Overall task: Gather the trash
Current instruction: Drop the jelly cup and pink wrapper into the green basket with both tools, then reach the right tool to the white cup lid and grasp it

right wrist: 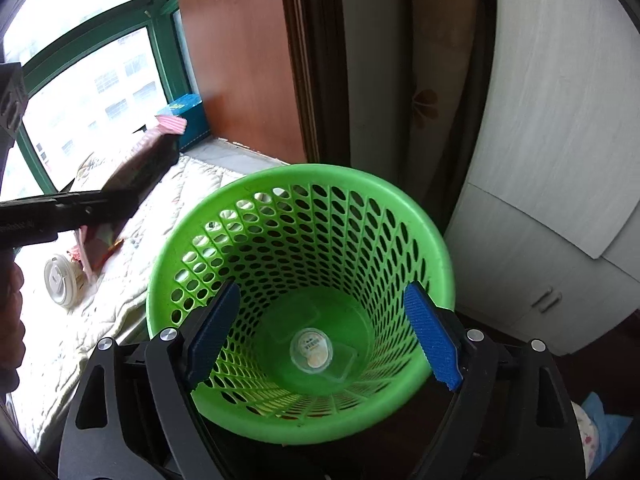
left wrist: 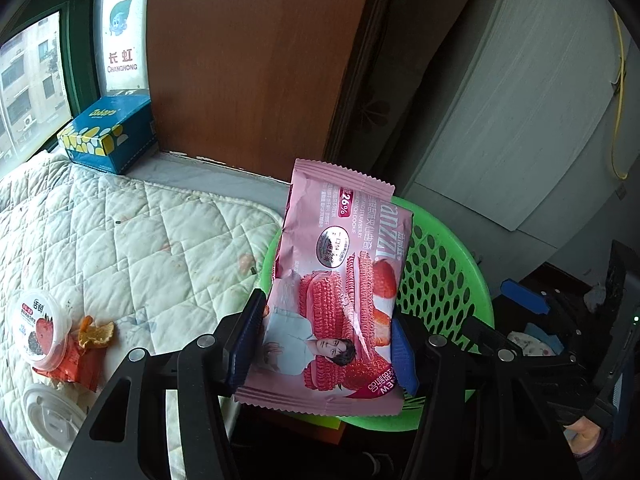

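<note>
My left gripper [left wrist: 326, 320] is shut on a pink strawberry cookie wrapper [left wrist: 340, 248], which stands upright between the pads beside and above the rim of a green mesh basket [left wrist: 440, 264]. In the right wrist view the same wrapper [right wrist: 172, 124] shows at the left, over the quilt's edge. My right gripper [right wrist: 322, 292] hangs over the basket [right wrist: 304, 174] with its jaws wide open and nothing between them. A clear plastic container [right wrist: 312, 350] lies on the basket's bottom.
On the white quilt [left wrist: 140, 232] at the left lie a yogurt cup [left wrist: 38, 326], orange peel [left wrist: 96, 334], a red wrapper [left wrist: 76, 368] and a white lid [left wrist: 52, 416]. A blue tissue box [left wrist: 108, 132] sits on the windowsill. A white cabinet [right wrist: 560, 160] stands right of the basket.
</note>
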Demonstrator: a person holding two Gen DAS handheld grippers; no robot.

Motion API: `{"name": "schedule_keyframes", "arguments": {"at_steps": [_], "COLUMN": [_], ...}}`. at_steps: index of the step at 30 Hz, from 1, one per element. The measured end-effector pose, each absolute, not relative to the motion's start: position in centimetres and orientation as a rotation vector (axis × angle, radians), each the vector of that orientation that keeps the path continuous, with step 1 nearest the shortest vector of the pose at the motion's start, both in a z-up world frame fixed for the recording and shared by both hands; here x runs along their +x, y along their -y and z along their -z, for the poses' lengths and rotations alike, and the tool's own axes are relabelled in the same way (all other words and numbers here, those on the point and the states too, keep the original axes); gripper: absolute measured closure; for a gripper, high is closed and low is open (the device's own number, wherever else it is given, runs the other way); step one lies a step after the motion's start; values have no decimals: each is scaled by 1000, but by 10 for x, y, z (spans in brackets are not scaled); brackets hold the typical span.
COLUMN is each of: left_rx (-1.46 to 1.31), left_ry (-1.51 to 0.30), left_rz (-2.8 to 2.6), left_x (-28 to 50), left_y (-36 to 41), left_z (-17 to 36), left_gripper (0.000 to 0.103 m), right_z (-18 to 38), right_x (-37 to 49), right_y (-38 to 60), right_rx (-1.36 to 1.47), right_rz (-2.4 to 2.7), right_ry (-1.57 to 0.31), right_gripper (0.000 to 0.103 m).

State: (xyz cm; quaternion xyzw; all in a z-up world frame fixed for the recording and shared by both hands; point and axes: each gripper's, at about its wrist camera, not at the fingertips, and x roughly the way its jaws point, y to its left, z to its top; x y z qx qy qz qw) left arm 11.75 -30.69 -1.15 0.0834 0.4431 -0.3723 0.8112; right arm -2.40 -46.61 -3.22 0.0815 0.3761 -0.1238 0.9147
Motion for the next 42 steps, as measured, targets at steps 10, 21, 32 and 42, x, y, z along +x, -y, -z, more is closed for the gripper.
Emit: {"name": "schedule_keyframes", "arguments": {"at_steps": [10,21,32,42], "left_rx": [178,150,54,-27], "left_ry": [-975,-928,-898,-869], "left_rz": [840,759,543,309], "left_x": [106,105,124,137], "left_y": [333,295,187,70], "left_z": [19,10,4,-1], "left_gripper": [25,15,13,13], "right_z": [26,25,20,22], "right_x": [-42,-38,-10,21], "right_y": [474,459,412,343], "right_rx": [188,179,127,72], "right_rz": [268,225,117,-39], "right_ry": [-752,-747,-756,-765], "right_gripper": [18,17,15,13]}}
